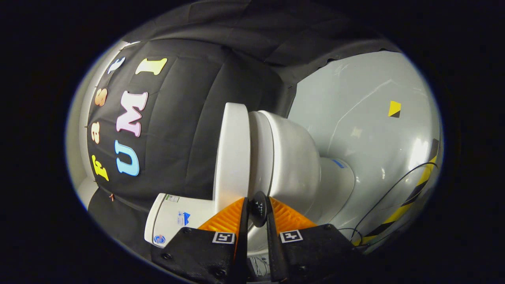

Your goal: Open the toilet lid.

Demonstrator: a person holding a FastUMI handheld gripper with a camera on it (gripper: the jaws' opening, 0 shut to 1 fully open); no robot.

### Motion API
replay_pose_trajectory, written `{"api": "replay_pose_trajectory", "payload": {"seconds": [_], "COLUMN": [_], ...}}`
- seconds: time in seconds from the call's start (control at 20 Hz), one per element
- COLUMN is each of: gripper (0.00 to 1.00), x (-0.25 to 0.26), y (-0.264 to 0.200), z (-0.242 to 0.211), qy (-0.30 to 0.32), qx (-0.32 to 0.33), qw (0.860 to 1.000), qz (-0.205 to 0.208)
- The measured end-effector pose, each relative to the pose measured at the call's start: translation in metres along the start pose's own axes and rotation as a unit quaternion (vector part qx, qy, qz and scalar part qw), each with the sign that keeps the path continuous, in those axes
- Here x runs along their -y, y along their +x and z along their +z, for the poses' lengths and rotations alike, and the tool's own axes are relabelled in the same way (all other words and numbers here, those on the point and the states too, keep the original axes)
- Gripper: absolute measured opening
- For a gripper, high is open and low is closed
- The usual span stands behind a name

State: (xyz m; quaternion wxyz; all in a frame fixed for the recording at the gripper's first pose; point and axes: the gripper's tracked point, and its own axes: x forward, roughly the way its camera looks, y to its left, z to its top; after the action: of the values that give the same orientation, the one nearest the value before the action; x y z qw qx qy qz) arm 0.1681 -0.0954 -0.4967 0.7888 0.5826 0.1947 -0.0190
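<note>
Lying closed on the toilet bowl [292,157], the toilet lid [232,154] presents its free edge just ahead of the gripper [258,209]; jaws nearly together around a small dark knob [259,209]. Open grey floor [367,118] beyond; cistern [173,217] beside.

This is a mock bathroom inside a recording booth: a white toilet [284,157] stands on a glossy grey floor [367,118] with striped hazard tape [414,193], against black cloth [189,130].

The pale glossy floor [367,118] carried the white toilet [292,157]. A black cable [388,193] and yellow-black striped tape [414,193] lay near the floor's edge.
</note>
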Motion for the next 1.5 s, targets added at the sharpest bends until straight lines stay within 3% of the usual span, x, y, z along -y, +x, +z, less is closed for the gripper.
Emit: {"api": "replay_pose_trajectory", "payload": {"seconds": [0.15,0.25,0.3,0.35,0.4,0.65,1.0,1.15,1.5], "gripper": [0.27,0.14,0.14,0.14,0.05,0.05,0.05,0.05,0.05], "x": [-0.005,-0.004,-0.004,-0.001,-0.005,-0.02,-0.077,-0.109,-0.175], "y": [0.002,0.005,-0.001,0.032,0.003,-0.007,-0.022,-0.027,-0.043], "z": [0.0,-0.003,-0.008,-0.003,0.001,0.002,0.004,-0.003,-0.024], "qy": [0.009,-0.003,-0.008,-0.022,-0.033,-0.072,-0.185,-0.255,-0.424], "qx": [-0.007,-0.01,-0.006,-0.009,-0.007,-0.013,-0.004,-0.005,0.017], "qw": [1.0,1.0,1.0,1.0,0.999,0.997,0.982,0.966,0.901], "qz": [0.013,0.009,0.006,-0.001,-0.009,-0.025,-0.039,-0.05,-0.094]}}
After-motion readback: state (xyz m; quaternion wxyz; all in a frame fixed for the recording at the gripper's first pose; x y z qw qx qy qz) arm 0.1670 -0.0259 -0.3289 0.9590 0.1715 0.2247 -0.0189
